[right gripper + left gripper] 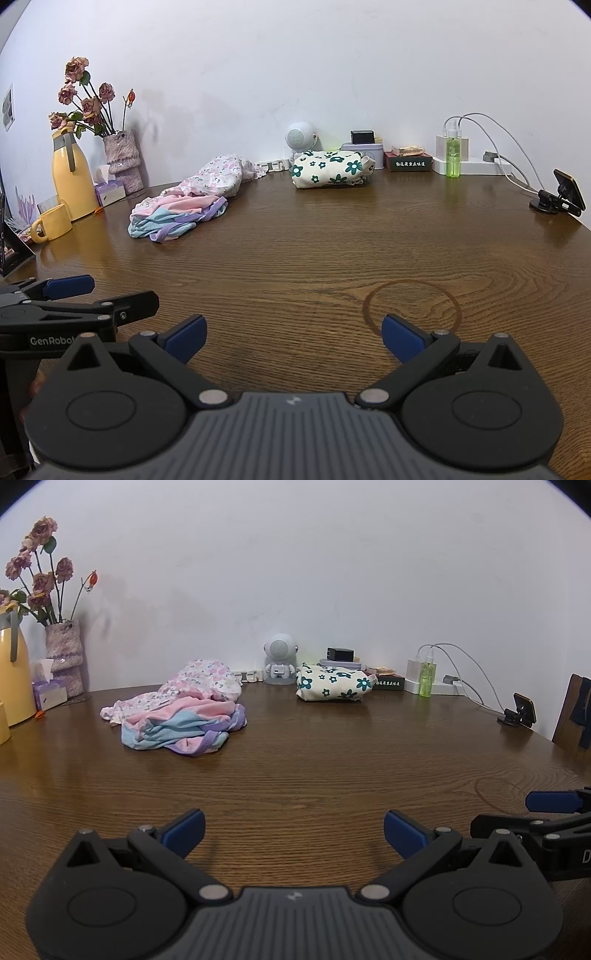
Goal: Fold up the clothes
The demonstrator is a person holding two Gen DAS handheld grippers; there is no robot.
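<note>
The yellow jug [70, 177] stands at the far left of the wooden table [314, 768], and the other things are placed from it. Just right of the jug, against the wall, stand a vase of dried flowers [120, 158] and a tissue box [109, 192].

Further right of the jug, well out on the table, lies the crumpled pile of clothes [181, 712]: a pink floral piece at the back, a pink, blue and purple piece heaped in front. Its long axis runs from near-left to far-right. It is unfolded.

Right again, near the wall, sits a folded cream cloth with green flowers [332, 683]; by its shape, I judge it finished.

The left gripper [294, 832] hovers low over bare wood, jaws spread wide, holding nothing. The pile lies ahead of it and to its left, well apart.

The right gripper [293, 338] is just beside it on the side away from the jug, jaws likewise wide and empty. From it the pile lies further off to the left.

Judgement: the left gripper is nearer the pile and has the more direct line forward to it.
</note>
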